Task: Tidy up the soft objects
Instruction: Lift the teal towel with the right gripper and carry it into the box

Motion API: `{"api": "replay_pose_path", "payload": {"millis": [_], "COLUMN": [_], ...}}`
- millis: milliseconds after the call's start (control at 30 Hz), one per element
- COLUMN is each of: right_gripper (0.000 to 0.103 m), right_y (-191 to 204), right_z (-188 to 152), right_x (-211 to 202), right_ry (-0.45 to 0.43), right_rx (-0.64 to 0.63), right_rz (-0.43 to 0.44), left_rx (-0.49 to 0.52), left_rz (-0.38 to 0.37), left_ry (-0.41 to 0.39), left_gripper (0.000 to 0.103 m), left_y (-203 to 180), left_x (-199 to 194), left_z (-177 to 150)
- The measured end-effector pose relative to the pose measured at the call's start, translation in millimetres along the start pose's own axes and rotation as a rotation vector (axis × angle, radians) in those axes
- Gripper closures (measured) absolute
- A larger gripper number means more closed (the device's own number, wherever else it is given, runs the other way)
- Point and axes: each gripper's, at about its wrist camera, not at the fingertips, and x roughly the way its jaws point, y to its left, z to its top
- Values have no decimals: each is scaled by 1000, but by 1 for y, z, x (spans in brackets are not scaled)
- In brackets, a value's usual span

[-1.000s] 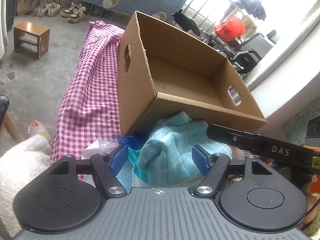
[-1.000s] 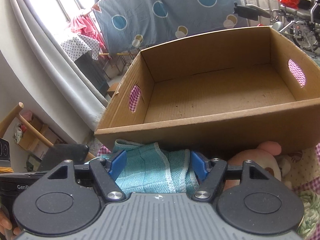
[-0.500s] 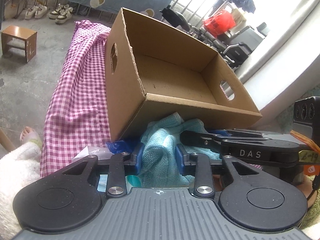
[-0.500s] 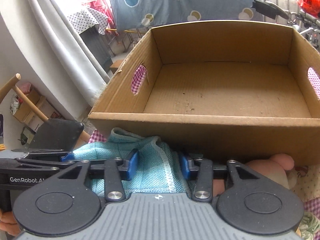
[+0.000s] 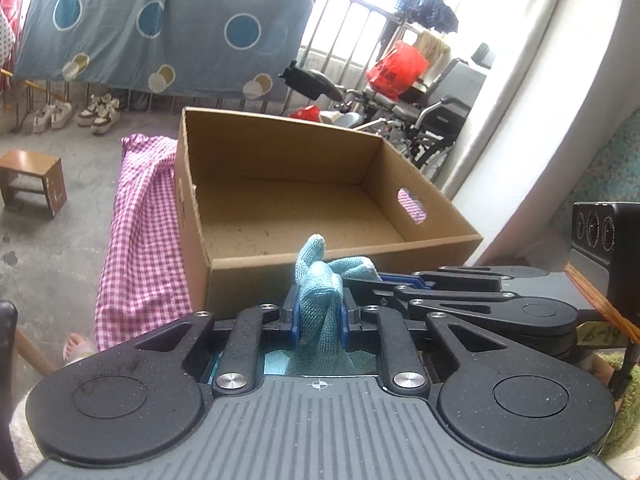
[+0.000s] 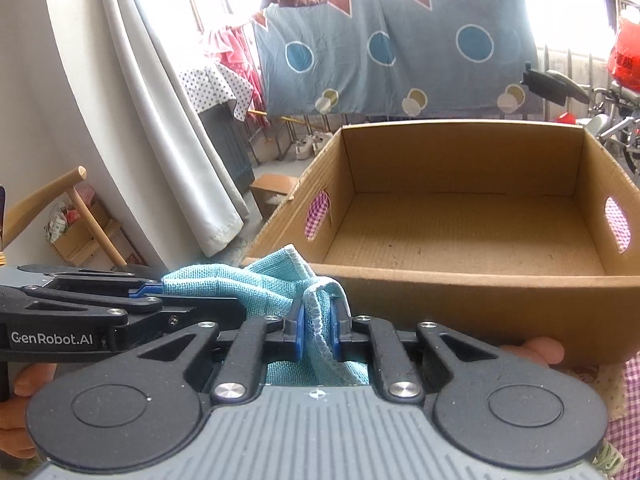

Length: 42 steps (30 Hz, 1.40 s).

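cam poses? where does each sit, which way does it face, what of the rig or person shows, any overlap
Left wrist: rides the left gripper, faces forward over a pinched blue cloth into the cardboard box; the right gripper and a bare foot show.
Right wrist: rides the right gripper, same cloth, same box; the left gripper shows.
Shared: cloth, box, hanging blue sheet.

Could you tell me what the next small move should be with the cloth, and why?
Probably carry the cloth forward over the box's near rim: the left gripper and right gripper are both shut on it, and the box looks empty.
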Motion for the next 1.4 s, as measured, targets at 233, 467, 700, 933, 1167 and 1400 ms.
{"api": "replay_pose_path", "payload": {"millis": [233, 467, 700, 933, 1167, 1400], "right_gripper": [90, 90, 90, 90, 90, 88], "right_y": [-18, -54, -103, -151, -167, -167], "right_z": [37, 103, 166, 182, 183, 170], "right_x": [-43, -56, 4, 117, 187, 222], "right_ry": [-146, -235, -122, 90, 200, 282], "right_rx": [23, 9, 52, 146, 155, 161], "right_rz": [54, 57, 48, 52, 34, 49], "left_rx": [70, 122, 141, 106, 118, 175], "left_rz": [-45, -88, -18, 80, 171, 260], "left_ry": [-62, -82, -15, 91, 156, 196], "left_gripper": [87, 87, 87, 87, 87, 76], "left_y": [-27, -46, -36, 11, 40, 44], "left_x": [-7, 21, 92, 165, 204, 211], "left_z": [54, 124, 170, 181, 178, 172]}}
